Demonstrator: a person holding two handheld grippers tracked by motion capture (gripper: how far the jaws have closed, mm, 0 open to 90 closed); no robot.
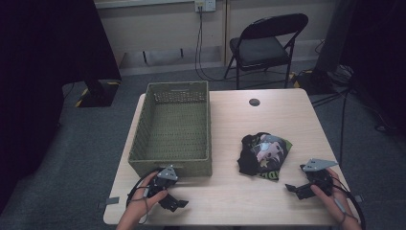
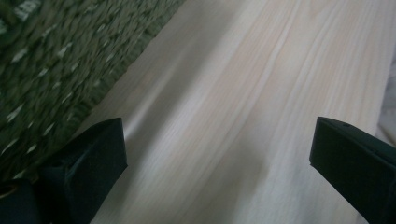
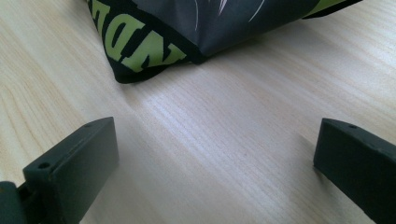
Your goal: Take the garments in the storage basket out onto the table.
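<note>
A crumpled black cloth (image 1: 263, 154) with green lettering and a grey print lies on the right half of the wooden table (image 1: 230, 115); its lettered edge (image 3: 154, 51) sits just ahead of my right gripper's jaws. A woven green basket (image 1: 173, 128) stands on the left half, its wall (image 2: 56, 70) close on the left in the left gripper view. My left gripper (image 1: 178, 204) rests open near the front edge, just in front of the basket. My right gripper (image 1: 293, 189) is open at the front right, a short way from the cloth. Both hold nothing.
A small dark round disc (image 1: 254, 102) sits at the table's far edge. Behind the table stands a black folding chair (image 1: 266, 44), with cables on the grey carpet. Bare wood lies between the basket and the cloth.
</note>
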